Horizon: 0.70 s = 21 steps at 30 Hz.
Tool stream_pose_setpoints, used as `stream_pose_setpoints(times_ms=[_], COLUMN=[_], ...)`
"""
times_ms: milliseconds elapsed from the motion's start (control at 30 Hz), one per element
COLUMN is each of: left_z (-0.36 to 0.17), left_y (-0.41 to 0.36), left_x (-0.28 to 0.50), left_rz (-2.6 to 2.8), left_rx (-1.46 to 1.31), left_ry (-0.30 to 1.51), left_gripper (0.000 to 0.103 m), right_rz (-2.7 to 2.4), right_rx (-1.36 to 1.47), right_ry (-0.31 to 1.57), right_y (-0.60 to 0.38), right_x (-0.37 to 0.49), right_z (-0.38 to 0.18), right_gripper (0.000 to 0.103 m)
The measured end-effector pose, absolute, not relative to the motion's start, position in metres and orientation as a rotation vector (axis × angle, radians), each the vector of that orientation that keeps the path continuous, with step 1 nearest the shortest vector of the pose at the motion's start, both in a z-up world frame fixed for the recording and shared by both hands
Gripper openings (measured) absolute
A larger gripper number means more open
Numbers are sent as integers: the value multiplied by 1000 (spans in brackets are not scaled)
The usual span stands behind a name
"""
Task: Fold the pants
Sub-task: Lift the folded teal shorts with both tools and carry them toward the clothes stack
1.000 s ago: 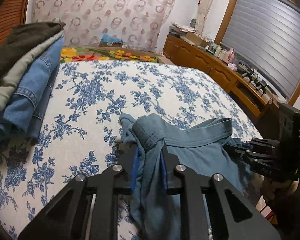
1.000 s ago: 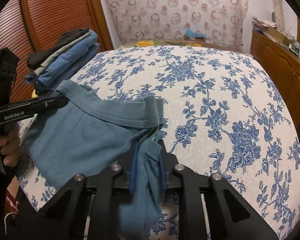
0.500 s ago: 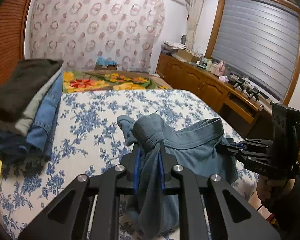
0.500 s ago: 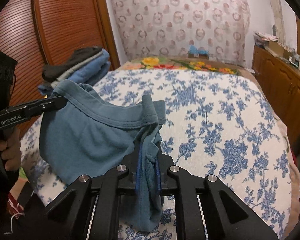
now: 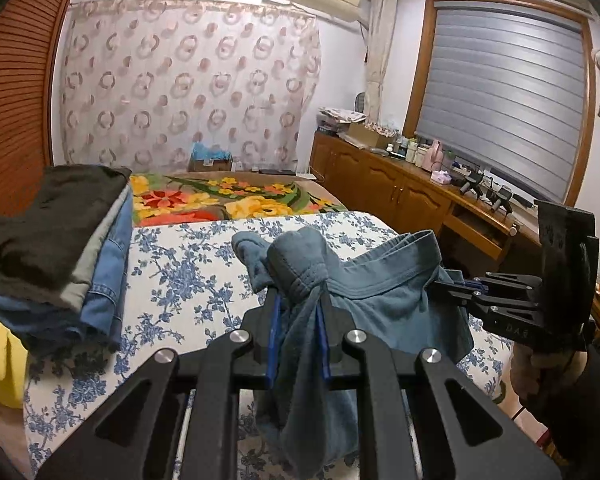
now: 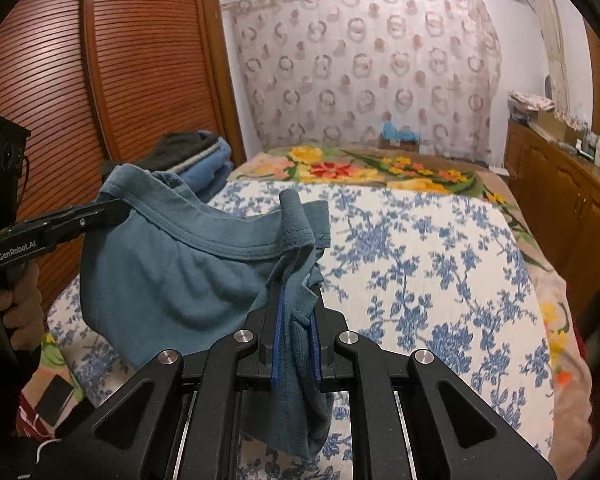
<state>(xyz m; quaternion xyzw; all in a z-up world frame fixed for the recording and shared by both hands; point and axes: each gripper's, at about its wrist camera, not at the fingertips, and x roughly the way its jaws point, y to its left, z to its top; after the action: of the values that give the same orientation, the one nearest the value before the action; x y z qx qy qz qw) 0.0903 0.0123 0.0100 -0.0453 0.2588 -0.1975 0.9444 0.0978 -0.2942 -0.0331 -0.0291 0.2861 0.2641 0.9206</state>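
The teal-blue pants (image 5: 384, 300) hang in the air by their waistband, stretched between my two grippers above the blue-flowered bed (image 5: 188, 264). My left gripper (image 5: 298, 300) is shut on one bunched end of the waistband. My right gripper (image 6: 296, 300) is shut on the other end. In the right wrist view the pants (image 6: 172, 276) sag to the left, and my left gripper (image 6: 116, 210) shows there holding the far corner. My right gripper also shows at the right of the left wrist view (image 5: 444, 284).
A stack of folded clothes (image 5: 60, 252) lies on the bed's left side, also seen in the right wrist view (image 6: 196, 160). A bright flowered blanket (image 5: 220, 200) covers the far end. A wooden cabinet (image 5: 412, 196) runs along the right; a slatted wooden wardrobe (image 6: 100, 80) stands left.
Both grippers have risen with the pants, lifting them off the bed. The waistband is now held higher and the cloth hangs free below.
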Motion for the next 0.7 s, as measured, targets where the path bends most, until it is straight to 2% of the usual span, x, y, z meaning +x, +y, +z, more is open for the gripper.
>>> stream_pose_setpoints(times_ms=[700], left_z=[25], left_y=[44], left_x=[96], left_rz=[-346], left_rx=[-102], left_ry=[482], left_gripper=[14], right_rz=[604], right_rx=[-108], right_ry=[542], right_y=[-263], right_x=[118], right_z=[-6], right_gripper=[8])
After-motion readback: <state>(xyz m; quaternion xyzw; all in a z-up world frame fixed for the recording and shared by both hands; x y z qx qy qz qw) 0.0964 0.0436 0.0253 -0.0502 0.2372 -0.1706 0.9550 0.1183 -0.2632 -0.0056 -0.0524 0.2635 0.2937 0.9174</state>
